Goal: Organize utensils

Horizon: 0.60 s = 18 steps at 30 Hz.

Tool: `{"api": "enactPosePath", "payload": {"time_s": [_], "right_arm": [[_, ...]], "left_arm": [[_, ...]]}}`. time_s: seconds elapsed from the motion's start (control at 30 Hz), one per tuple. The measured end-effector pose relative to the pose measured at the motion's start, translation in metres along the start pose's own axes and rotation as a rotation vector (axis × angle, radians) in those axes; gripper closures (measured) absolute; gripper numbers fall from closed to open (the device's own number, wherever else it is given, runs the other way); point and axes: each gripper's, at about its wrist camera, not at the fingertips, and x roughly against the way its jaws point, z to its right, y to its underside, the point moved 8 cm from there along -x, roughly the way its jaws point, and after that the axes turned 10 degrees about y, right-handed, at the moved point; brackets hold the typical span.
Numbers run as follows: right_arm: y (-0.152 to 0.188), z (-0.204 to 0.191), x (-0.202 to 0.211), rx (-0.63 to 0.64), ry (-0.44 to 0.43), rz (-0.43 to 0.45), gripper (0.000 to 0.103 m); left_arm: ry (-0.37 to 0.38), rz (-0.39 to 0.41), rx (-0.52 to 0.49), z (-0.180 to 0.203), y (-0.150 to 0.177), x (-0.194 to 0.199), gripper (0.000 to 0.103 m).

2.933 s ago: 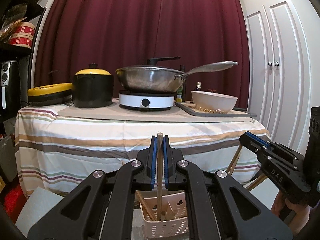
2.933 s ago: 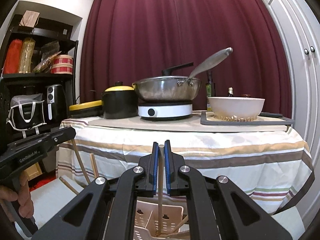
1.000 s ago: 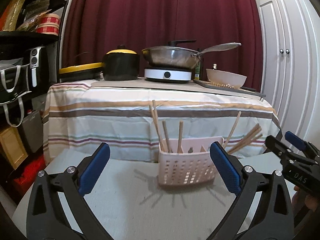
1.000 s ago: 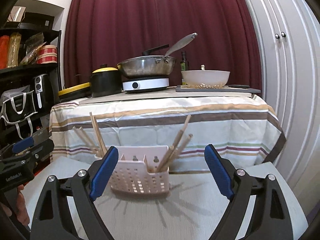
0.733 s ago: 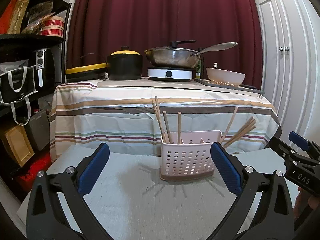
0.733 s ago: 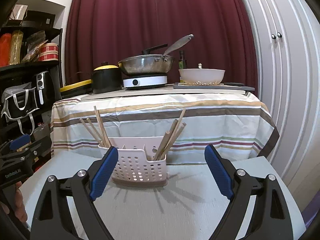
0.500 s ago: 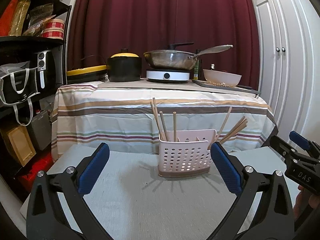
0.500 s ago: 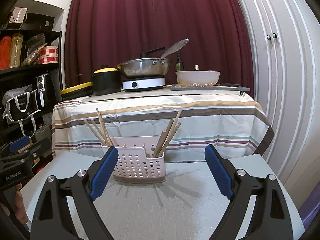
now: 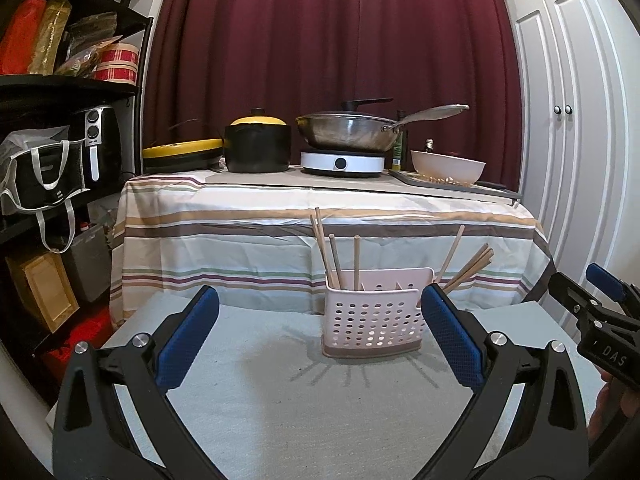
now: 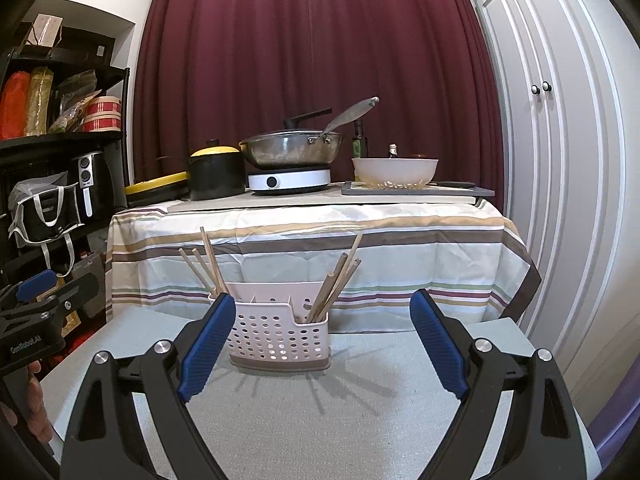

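Observation:
A pale pink perforated utensil basket (image 9: 374, 320) stands on the grey table (image 9: 280, 400), and shows in the right wrist view (image 10: 280, 338) too. Several wooden chopsticks (image 9: 338, 254) stand in its left compartment and several more (image 9: 468, 266) lean out of its right end; in the right wrist view these groups are chopsticks (image 10: 208, 264) and chopsticks (image 10: 338, 284). My left gripper (image 9: 320, 336) is open and empty, held back from the basket. My right gripper (image 10: 322, 344) is open and empty too, also back from it. Each gripper shows at the edge of the other's view.
Behind stands a table with a striped cloth (image 9: 320, 232) carrying a black pot with yellow lid (image 9: 256, 144), a steel wok (image 9: 352, 132) on a white cooker and a white bowl (image 9: 448, 166). Black shelves (image 9: 60, 140) stand left, white cupboard doors (image 9: 568, 160) right.
About three seconds ago each gripper was shut on a chopstick above the basket. Both have let go, opened wide and drawn back; the basket now looks smaller and farther.

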Motion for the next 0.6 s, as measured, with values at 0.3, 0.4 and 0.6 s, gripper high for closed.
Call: {"api": "enactPosePath", "payload": {"time_s": [0.3,0.4,0.6], "right_arm": [[-0.0019,0.0014,0.0012,-0.003,0.006,0.004,0.017],[-0.0019,0.0015,0.0013,-0.004,0.005,0.002,0.017],[-0.0022,0.0018,0.0011,-0.003,0.006,0.004,0.017]], "left_arm": [[-0.004,0.002,0.000,-0.0001,-0.0003,-0.0005,0.004],[-0.005,0.002,0.000,0.0001,-0.0002,-0.0005,0.004],[-0.004,0.002,0.001,-0.0002,-0.0002,-0.0005,0.004]]}}
